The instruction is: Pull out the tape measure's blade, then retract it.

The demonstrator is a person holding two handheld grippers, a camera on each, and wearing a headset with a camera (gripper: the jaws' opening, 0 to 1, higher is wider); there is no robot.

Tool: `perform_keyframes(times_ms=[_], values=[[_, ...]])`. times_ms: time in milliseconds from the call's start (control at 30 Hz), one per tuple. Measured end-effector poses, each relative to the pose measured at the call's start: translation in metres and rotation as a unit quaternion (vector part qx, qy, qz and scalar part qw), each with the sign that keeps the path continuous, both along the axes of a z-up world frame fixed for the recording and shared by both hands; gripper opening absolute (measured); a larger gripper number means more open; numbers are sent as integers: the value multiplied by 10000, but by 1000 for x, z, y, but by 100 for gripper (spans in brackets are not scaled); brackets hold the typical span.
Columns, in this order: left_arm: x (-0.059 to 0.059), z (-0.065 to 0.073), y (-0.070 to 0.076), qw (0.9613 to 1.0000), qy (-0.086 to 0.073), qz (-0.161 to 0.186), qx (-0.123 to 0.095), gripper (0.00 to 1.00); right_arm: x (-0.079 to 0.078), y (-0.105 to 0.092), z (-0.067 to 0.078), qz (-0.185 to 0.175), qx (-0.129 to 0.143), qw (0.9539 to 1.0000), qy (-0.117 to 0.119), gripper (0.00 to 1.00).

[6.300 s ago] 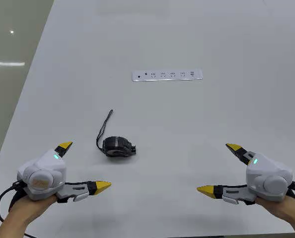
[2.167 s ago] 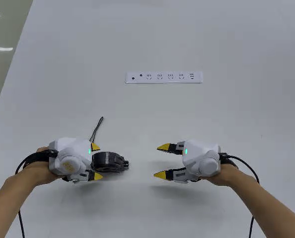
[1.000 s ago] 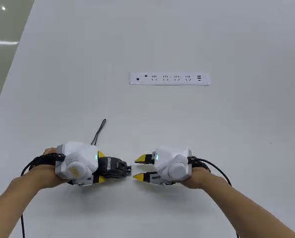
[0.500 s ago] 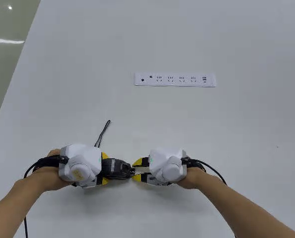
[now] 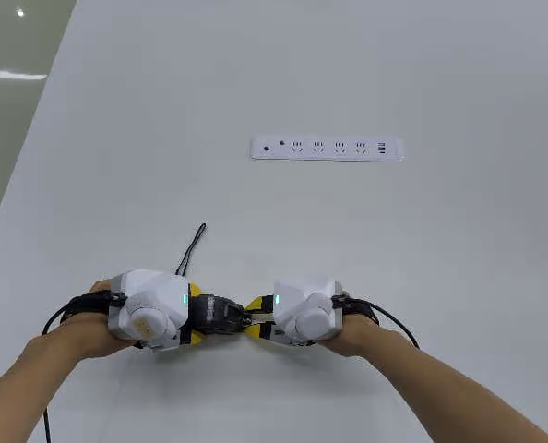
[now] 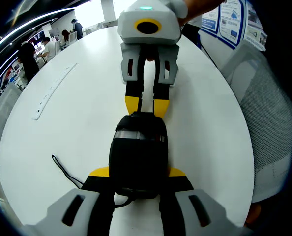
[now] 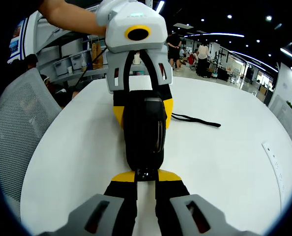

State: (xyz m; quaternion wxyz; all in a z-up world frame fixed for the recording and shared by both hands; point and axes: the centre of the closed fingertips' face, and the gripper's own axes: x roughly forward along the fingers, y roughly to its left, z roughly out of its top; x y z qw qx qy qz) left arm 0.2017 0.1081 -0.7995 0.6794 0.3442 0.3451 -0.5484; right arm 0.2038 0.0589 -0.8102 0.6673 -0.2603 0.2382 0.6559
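Tape measure point(image 6: 138, 157) between left fingers point(image 6: 101, 172)

White, yellow-tipped left tongs point(image 5: 198, 314) and right tongs point(image 5: 253, 317) with black cables point(image 5: 391, 317).

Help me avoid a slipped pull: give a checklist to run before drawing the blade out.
1. Left gripper clamped on both sides of the tape measure: ok.
2. Right gripper set at the case's blade end: ok.
3. Its grip there firm enough to pull: cannot tell.
4. Table bare beyond the right gripper: ok.
5. Strap lies away from the blade end: ok.
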Motion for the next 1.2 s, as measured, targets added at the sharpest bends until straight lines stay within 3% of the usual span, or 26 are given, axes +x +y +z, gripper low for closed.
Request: perform_keyframes(times_ms=[633, 1200], values=[[0, -1, 1, 10000, 0, 7, 16, 29, -1, -1, -2, 110, -132, 9998, -59, 11], [-1, 1, 2, 10000, -8, 8, 37, 29, -2, -5, 5, 151, -170, 9997, -62, 11]])
